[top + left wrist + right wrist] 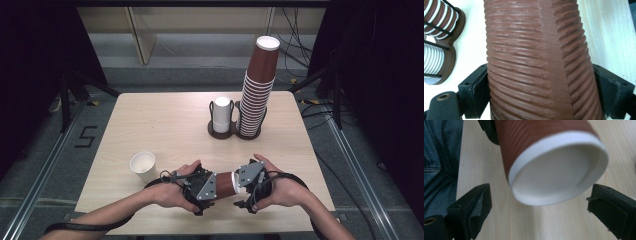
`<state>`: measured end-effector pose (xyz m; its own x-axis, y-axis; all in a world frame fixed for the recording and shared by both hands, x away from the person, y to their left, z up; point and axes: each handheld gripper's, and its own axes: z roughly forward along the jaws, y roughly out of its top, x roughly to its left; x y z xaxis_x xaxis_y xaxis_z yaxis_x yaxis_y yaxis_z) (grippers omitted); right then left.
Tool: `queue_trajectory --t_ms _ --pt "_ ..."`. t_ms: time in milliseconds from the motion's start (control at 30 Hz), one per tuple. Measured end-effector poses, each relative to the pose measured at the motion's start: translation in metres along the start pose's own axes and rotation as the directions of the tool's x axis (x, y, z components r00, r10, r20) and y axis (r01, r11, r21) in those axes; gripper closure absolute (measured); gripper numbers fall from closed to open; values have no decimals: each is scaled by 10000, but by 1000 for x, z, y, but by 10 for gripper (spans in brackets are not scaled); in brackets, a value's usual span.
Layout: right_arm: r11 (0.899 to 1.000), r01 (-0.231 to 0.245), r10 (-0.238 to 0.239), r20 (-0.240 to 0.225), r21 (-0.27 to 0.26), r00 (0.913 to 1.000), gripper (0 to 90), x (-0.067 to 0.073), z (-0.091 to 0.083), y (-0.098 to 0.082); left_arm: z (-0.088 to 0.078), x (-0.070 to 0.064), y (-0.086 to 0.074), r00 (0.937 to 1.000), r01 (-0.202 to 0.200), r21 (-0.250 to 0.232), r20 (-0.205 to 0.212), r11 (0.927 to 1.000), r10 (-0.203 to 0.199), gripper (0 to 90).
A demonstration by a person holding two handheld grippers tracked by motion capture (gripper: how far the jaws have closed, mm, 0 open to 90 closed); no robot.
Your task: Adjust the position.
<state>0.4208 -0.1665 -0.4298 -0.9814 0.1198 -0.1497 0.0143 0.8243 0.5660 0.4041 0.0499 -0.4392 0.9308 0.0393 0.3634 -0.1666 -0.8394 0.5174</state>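
Note:
A brown ribbed paper cup (226,184) lies level above the table's near edge, between my two grippers. My left gripper (214,187) is shut on its body; in the left gripper view both black fingers (475,88) press against the ribbed wall of the cup (531,62). The cup's white capped end (556,170) points at my right gripper (240,186). In the right gripper view my right gripper (539,202) stands open, its fingers (477,203) either side of and just below the white rim, with gaps on both sides.
At the back of the table (165,120) a brown double holder (220,134) carries a tall stack of brown cups (257,95) and a short white stack (221,115). A single white cup (143,165) stands upright at the front left. Blue denim (439,157) shows beside the table edge.

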Motion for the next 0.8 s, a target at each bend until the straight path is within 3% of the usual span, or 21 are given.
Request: queue_trajectory --t_ms 33,100,200,233,267,367,400,533,600,667,700,767,800 --pt "9991 417 -416 168 -35 9990 53 -2 0 2 0 0 1 10000 -75 44 42 10000 75 126" --pt "10000 -76 76 15 39 10000 52 2 -1 5 1 -1 2 9998 -184 120 119 9998 183 126" --pt "9992 400 -401 -143 -74 9991 53 -1 1 11 2 -2 4 9988 -412 347 280 9985 403 126" --pt "9971 -682 688 -143 346 9975 53 8 -2 12 3 -2 4 9984 -476 413 323 9980 463 126" --pt "9999 120 -120 -165 47 9998 54 3 2 13 3 -2 4 9979 -561 479 349 9973 544 126" --pt "9993 373 -374 -287 -42 9989 57 3 6 16 3 -2 6 9966 -711 666 465 9952 681 126" --pt "9970 772 -775 -354 -108 9964 59 1 8 17 3 -2 6 9963 -738 706 491 9948 704 126" --pt "9980 636 -636 -429 -5 9971 79 4 11 19 4 -3 7 9956 -808 828 539 9933 765 126" --pt "9968 796 -796 -491 -13 9956 88 4 13 21 4 -2 8 9956 -820 848 523 9930 778 126" --pt "9995 244 -231 -618 203 9978 102 8 14 21 4 -2 9 9951 -863 852 556 9926 817 126" --pt "9988 342 -322 -584 343 9978 113 8 14 22 5 -2 9 9946 -924 870 546 9919 879 126" --pt "9935 1139 -1134 -576 44 9919 134 4 17 25 5 -2 10 9943 -952 900 570 9914 903 126" --pt "9958 916 -909 -638 88 9938 143 5 17 25 4 -3 10 9947 -920 922 548 9915 872 126"
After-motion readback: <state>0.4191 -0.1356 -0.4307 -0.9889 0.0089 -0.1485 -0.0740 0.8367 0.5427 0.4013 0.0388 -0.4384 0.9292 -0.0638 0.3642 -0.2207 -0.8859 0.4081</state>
